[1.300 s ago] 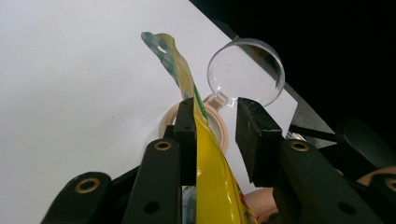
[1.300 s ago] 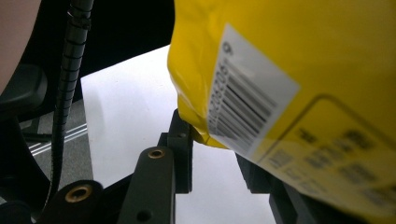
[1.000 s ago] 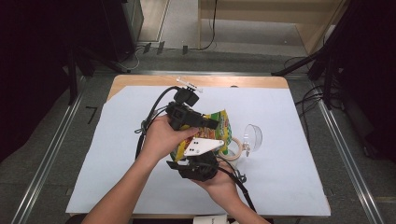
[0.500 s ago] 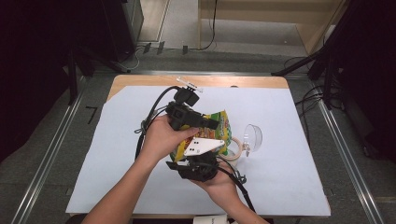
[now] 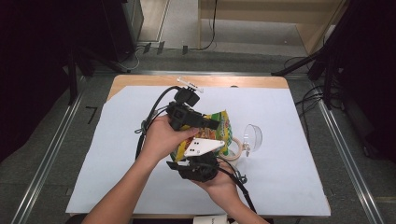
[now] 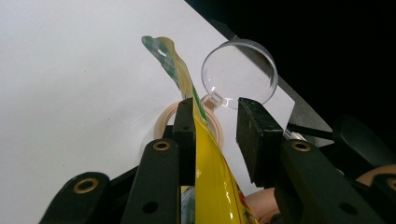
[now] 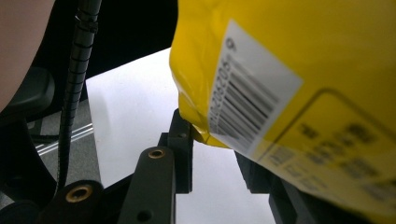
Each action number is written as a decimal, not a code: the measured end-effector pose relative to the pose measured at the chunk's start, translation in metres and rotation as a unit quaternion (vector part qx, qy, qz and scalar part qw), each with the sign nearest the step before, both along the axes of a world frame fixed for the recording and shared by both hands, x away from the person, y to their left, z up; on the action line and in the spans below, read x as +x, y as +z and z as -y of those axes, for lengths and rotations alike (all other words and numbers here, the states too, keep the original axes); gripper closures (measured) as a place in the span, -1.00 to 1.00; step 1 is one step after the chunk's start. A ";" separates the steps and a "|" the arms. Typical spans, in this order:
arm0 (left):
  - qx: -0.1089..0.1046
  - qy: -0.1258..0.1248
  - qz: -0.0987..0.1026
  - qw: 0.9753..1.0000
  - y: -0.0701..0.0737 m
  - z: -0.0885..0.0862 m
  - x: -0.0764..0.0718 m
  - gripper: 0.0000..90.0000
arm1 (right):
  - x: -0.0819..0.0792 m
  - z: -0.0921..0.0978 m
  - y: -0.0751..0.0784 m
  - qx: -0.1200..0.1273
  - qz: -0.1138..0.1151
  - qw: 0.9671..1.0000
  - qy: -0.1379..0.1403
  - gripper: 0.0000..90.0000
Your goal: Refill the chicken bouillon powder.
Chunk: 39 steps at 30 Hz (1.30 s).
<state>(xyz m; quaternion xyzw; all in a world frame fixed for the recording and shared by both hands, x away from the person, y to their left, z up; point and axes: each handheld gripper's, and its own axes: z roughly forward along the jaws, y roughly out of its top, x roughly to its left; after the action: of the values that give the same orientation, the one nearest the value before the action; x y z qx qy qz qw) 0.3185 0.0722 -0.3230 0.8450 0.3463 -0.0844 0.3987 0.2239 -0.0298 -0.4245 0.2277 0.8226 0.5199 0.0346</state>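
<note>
— What lies on the surface point(image 5: 140, 84) besides the work in hand?

— A white sheet point(image 5: 289, 168) covers nearly all of it; bare wood shows along the far edge. On the sheet lies a clear plastic dome lid point(image 5: 252, 137), tipped on its side, and just beside it a tan ring of tape point(image 5: 236, 147), lying flat.

— And around it?

— Grey floor point(image 5: 51, 121) with metal rails point(image 5: 44, 161) running along both sides. Black cables point(image 5: 308, 100) trail at the right, dark stands rise at both far corners, and light wooden furniture point(image 5: 261, 9) stands at the back.
</note>
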 end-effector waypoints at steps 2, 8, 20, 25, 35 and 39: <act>0.000 -0.001 0.000 1.000 0.000 0.000 0.000 0.55 | 0.000 0.000 0.000 -0.001 0.006 1.000 -0.001 0.57; 0.004 0.000 0.002 1.000 0.000 0.002 -0.001 0.55 | 0.000 0.000 -0.001 0.000 0.003 1.000 -0.002 0.57; 0.003 -0.002 0.003 1.000 -0.001 0.003 -0.002 0.56 | -0.001 0.001 -0.002 -0.002 0.001 1.000 -0.002 0.57; 0.006 -0.001 0.003 1.000 -0.001 0.003 -0.002 0.56 | -0.002 0.001 -0.001 -0.002 0.001 1.000 -0.001 0.57; 0.006 -0.002 0.005 1.000 0.000 0.003 -0.003 0.56 | -0.003 0.000 -0.001 -0.001 0.001 1.000 -0.005 0.57; 0.006 -0.003 0.005 1.000 0.000 0.003 -0.003 0.56 | -0.003 0.000 -0.001 0.000 0.003 1.000 -0.006 0.57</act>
<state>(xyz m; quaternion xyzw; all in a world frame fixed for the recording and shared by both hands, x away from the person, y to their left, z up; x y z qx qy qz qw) 0.3157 0.0691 -0.3229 0.8488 0.3421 -0.0798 0.3953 0.2210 -0.0297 -0.4253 0.2307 0.8212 0.5204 0.0404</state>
